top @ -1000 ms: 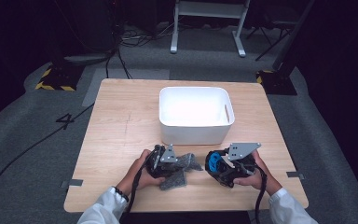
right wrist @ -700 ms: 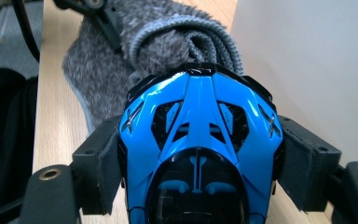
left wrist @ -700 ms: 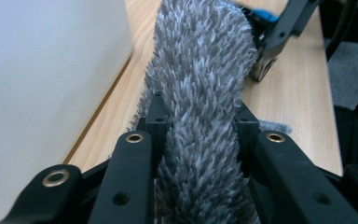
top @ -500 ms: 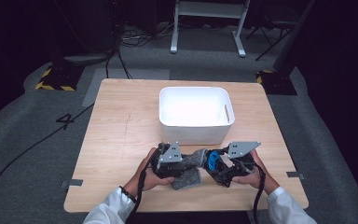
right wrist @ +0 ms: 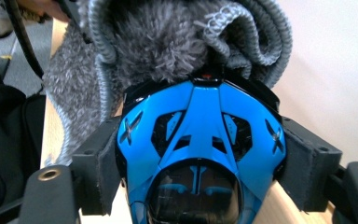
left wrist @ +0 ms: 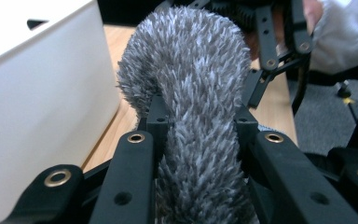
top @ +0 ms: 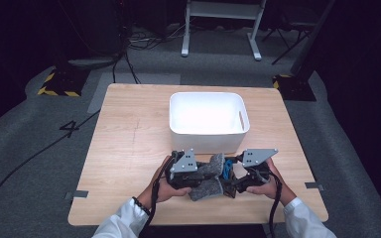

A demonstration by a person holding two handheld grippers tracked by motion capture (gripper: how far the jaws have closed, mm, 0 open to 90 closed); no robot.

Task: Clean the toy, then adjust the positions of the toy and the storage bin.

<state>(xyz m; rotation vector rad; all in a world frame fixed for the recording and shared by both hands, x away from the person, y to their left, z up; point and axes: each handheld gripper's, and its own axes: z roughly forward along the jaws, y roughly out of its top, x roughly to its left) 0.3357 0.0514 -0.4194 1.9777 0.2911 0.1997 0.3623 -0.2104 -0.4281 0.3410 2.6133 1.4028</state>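
Left hand-held gripper (left wrist: 198, 135) clamped on a fuzzy grey sock (left wrist: 191, 93), pinched at mid-length between both black jaws, probably to keep the fabric steady while something goes into it. Right hand-held gripper (right wrist: 200, 154) closed on a blue and black toy car (right wrist: 200, 140), padded jaws squeezing both flanks, nose aimed into the ribbed sock opening, seemingly to stuff the car inside. Sock in the lower middle of the high view (top: 209, 174), bridging the two hands just above the bench (top: 129, 148). Shaggy, thick pile outside, knitted grey ribbing at the cuff. White tub (top: 207, 121) just behind, at frame centre.
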